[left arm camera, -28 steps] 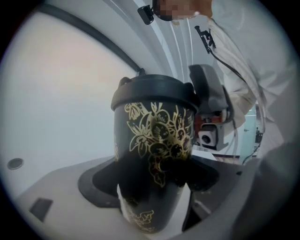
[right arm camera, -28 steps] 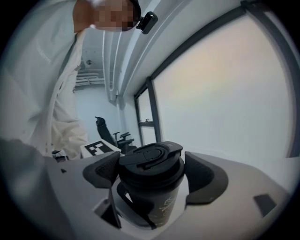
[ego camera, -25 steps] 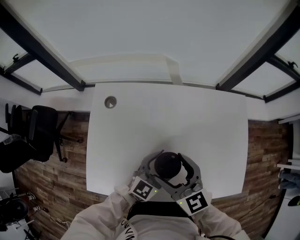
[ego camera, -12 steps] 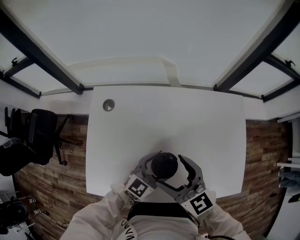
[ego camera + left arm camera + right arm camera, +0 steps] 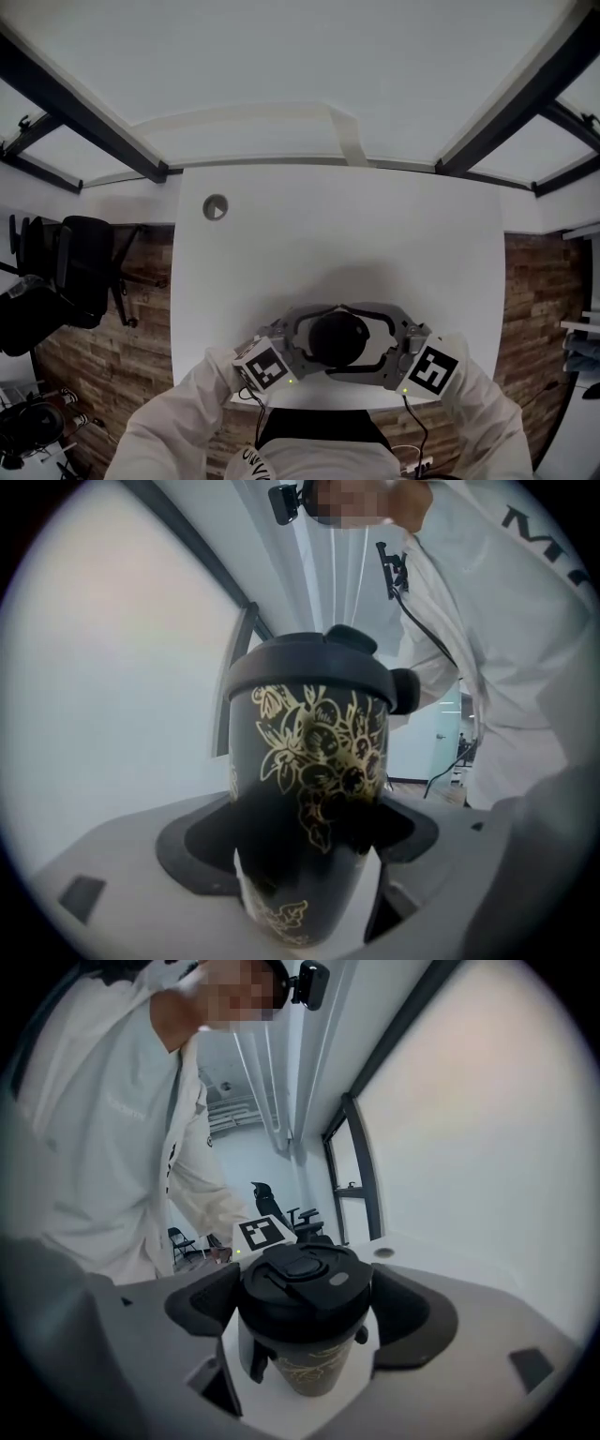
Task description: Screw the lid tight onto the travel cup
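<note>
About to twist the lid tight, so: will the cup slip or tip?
The cup looks smooth and tapers downward, so it may spin in the left gripper under torque. Tall with a narrow base, it probably tips easily if released. The lid looks like stiff plastic, so the right gripper likely won't deform it.

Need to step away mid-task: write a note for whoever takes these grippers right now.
Left gripper: fingers shut on the travel cup body, holding it upright near the table front edge.
Right gripper: fingers shut on the lid.
Done: lid sits on the cup.
Left: twist the lid tight; how far it is screwed on cannot be judged.
</note>
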Demonstrator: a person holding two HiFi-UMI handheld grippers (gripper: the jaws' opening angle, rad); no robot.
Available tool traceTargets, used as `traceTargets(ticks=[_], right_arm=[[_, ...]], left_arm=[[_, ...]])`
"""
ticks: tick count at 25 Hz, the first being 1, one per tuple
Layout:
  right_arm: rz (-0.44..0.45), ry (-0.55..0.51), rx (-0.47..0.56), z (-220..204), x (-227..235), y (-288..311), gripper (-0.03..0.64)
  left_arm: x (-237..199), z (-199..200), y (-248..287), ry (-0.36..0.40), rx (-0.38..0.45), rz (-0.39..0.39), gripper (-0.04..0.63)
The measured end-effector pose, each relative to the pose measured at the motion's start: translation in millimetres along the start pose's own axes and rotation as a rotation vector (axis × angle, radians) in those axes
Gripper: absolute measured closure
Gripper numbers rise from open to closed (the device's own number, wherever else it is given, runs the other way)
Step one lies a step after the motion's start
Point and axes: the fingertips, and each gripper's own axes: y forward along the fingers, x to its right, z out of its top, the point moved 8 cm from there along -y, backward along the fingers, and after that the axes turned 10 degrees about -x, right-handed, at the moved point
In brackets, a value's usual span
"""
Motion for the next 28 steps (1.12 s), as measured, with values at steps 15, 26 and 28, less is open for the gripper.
traceTargets(ticks=[15, 26, 28], right_arm=[[-0.599, 0.204, 0.318, 7, -45, 14, 0.187], [-0.646, 0.311, 0.321, 6, -58, 2, 0.186], [-0.534, 0.233, 0.284, 8, -53, -6, 0.186]], left_arm=[[24, -2, -1, -0.097, 0.023, 0.361, 0.189], [29, 1, 4, -0.12, 0.074, 0.414, 0.19], [23, 0, 1, -0.111, 0.078, 0.334, 0.19]])
